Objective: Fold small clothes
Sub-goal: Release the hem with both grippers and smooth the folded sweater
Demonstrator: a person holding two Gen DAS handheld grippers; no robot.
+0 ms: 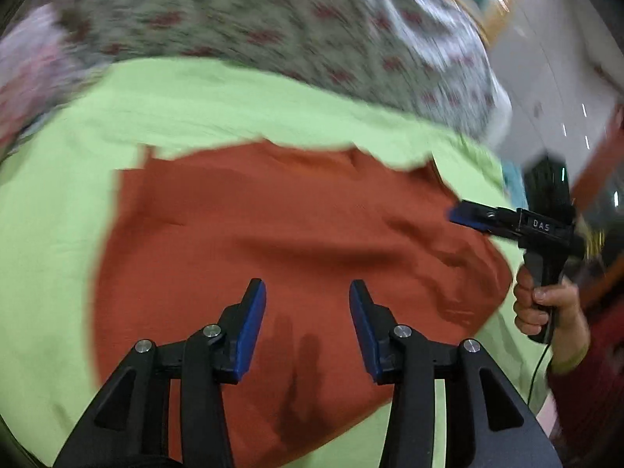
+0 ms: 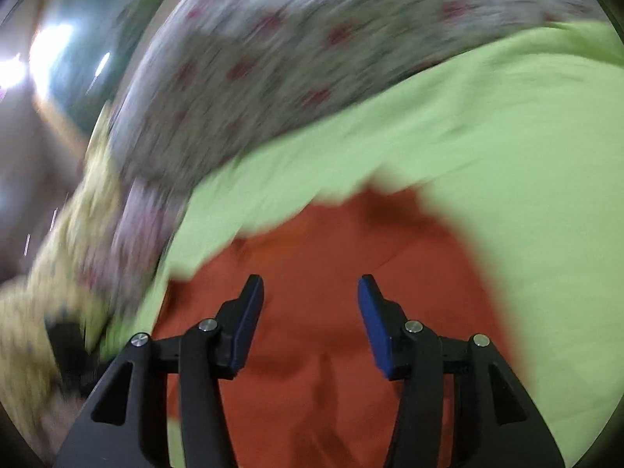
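A rust-red garment [image 1: 273, 234] lies spread on a light green cloth [image 1: 234, 105]. My left gripper [image 1: 308, 292] is open and empty, just above the garment's near part. The right gripper [image 1: 464, 216] shows in the left wrist view at the garment's right edge, held by a hand; its fingers look close together from the side. In the right wrist view the right gripper [image 2: 310, 288] is open and empty over the red garment [image 2: 319, 257], with the green cloth [image 2: 507, 156] beyond. Both views are motion-blurred.
A floral patterned bedspread [image 1: 253, 19] lies beyond the green cloth and also shows in the right wrist view [image 2: 273, 58]. A yellowish patterned fabric [image 2: 58, 273] sits at the left. The bed's edge and floor [image 1: 546, 78] are at the right.
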